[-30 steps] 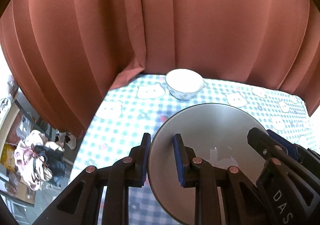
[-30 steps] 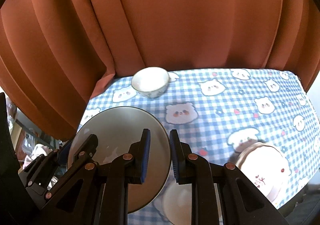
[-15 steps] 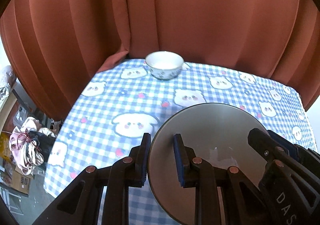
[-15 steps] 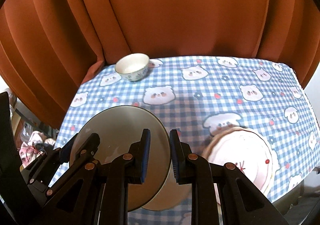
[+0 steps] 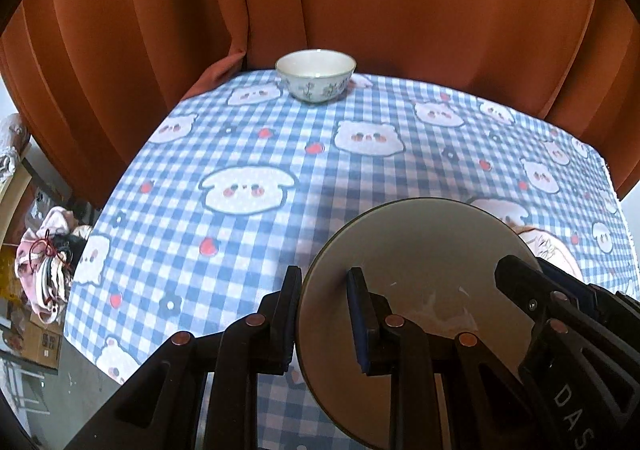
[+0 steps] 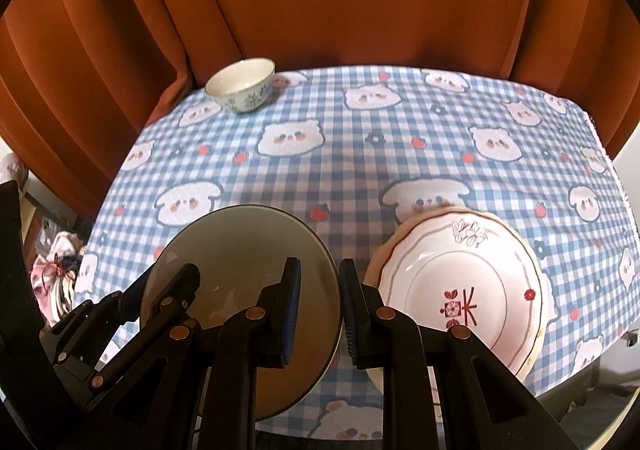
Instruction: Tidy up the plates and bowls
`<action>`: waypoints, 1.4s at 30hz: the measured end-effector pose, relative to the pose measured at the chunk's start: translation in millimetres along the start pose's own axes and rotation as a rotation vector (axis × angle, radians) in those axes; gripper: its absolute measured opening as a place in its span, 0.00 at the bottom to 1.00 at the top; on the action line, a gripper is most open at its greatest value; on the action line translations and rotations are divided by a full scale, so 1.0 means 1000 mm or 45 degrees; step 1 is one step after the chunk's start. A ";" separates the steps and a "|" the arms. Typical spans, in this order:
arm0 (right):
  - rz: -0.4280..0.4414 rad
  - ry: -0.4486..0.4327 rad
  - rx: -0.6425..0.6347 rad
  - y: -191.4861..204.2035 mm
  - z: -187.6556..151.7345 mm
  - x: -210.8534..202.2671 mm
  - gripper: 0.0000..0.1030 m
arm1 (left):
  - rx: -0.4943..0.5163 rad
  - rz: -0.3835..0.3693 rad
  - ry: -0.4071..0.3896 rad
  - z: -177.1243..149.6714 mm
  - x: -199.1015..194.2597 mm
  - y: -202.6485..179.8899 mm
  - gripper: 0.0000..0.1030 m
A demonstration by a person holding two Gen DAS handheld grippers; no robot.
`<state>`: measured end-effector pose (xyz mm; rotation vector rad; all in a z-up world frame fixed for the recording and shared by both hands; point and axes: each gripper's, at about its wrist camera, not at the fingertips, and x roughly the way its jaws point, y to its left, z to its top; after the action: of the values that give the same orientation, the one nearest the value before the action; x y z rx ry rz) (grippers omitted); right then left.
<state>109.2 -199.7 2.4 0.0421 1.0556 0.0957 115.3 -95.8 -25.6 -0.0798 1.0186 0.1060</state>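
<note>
- A round, smooth, glossy grey plate (image 5: 420, 270) is held above the worktop (image 5: 280, 154) by its 2 opposite rims.
- The left hand-held gripper (image 5: 324, 314) is closed down on the plate's left rim, with 1 blue-padded black finger under the edge and 1 on the upper face.
- The right hand-held gripper (image 6: 318, 308) is clamped in the same way on the plate's right rim; its jaws stand nearly closed, with the thin edge pinched between the pads.
- The worktop is covered by a soft blue-and-white checked cloth (image 6: 360, 178) printed with white cartoon animal faces and small red fruits.
- A white ceramic plate with a scalloped rim, thin brown rings and a red motif (image 6: 460, 290) lies flat on the cloth, just beside the held plate on its right, on top of another pale plate.
- A small, deep, round white bowl with a blue-green plant pattern (image 5: 316, 76) stands upright at the far edge, well apart from the plates.
- Rust-orange pleated curtains (image 5: 400, 2) hang behind the worktop.
</note>
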 end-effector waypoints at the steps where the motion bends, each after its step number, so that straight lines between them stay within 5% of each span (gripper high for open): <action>1: 0.003 0.010 -0.005 0.000 -0.001 0.003 0.23 | -0.002 0.004 0.007 -0.001 0.002 0.000 0.21; 23: -0.018 0.107 -0.036 0.008 -0.003 0.044 0.23 | -0.019 0.018 0.093 -0.006 0.036 0.007 0.20; 35: -0.083 0.074 0.003 0.007 -0.008 0.050 0.23 | 0.050 -0.016 0.040 -0.010 0.036 0.004 0.21; 42: -0.138 0.066 0.037 0.013 -0.014 0.047 0.23 | 0.102 -0.079 0.066 -0.011 0.035 0.009 0.32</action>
<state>119.5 -182.6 -43.8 0.0084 1.1088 -0.0165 122.9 -86.6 -61.5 -0.0413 1.0704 0.0070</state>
